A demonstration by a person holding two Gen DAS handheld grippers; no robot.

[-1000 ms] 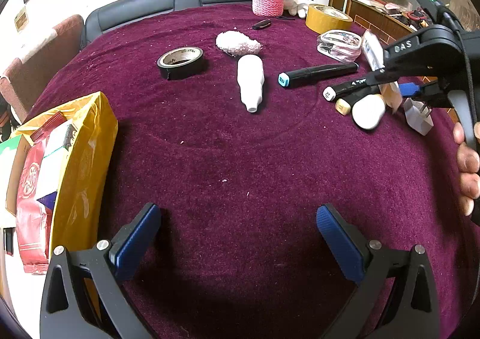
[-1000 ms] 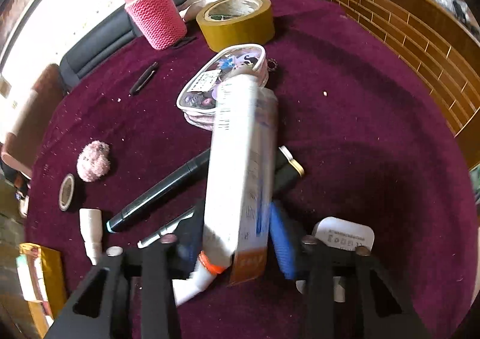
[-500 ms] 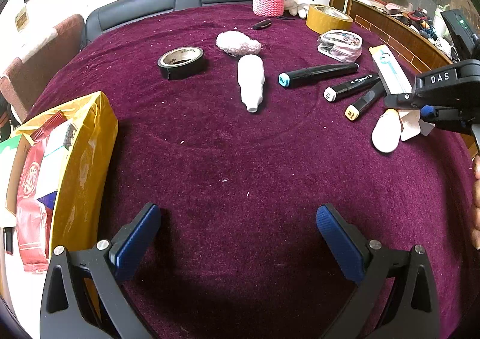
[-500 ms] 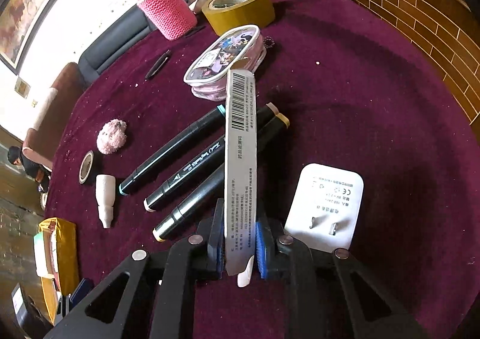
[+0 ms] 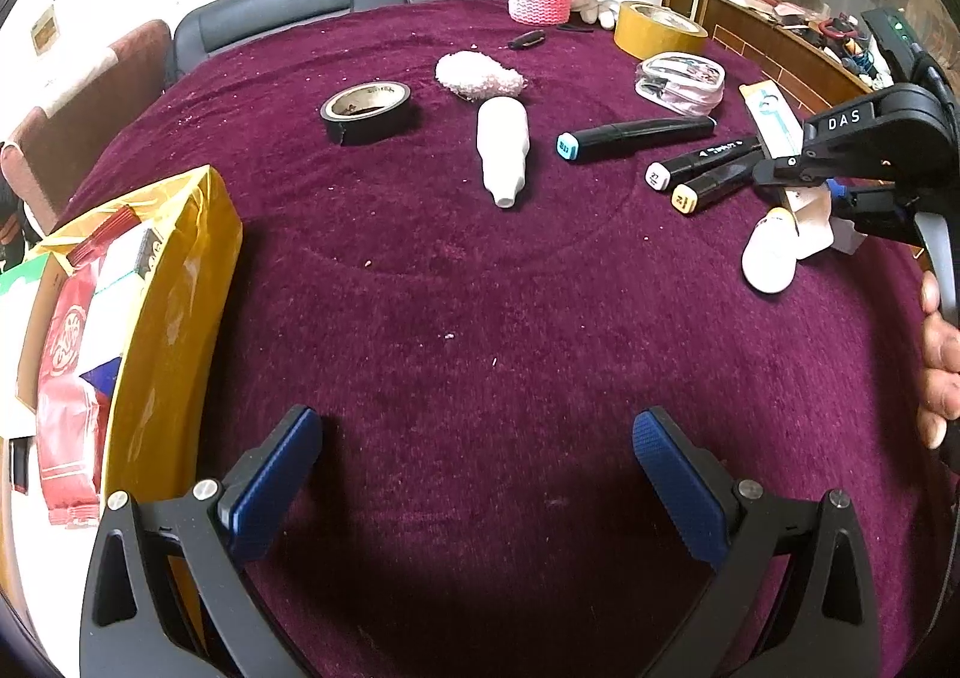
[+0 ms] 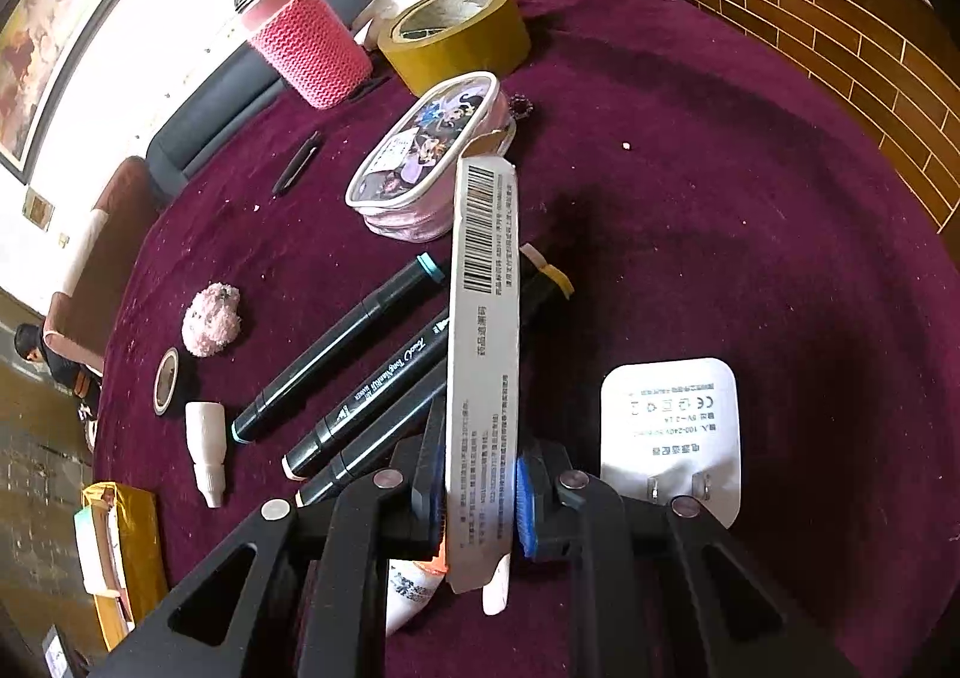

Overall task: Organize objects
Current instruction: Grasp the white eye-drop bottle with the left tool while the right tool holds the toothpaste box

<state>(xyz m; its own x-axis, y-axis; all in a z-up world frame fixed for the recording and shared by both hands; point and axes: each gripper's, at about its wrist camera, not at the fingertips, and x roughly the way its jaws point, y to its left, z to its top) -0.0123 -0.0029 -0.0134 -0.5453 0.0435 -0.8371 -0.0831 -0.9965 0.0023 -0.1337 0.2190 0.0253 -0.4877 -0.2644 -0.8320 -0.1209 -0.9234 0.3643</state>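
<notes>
While gripped: long white cardboard box with barcode, flat between my right gripper pads, lying over the black markers.
Change: a second ago the box was tilted up and blurred; now lowered, aligned with the markers, beside the white plug adapter. Judged: placement nearly done.
Right gripper: narrow, clamping the box.
Left gripper: spread wide, holding nothing, over the maroon tablecloth.

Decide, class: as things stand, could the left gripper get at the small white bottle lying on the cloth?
Probably yes. The left gripper is open and holds nothing, and only bare cloth lies between it and the white bottle.
</notes>
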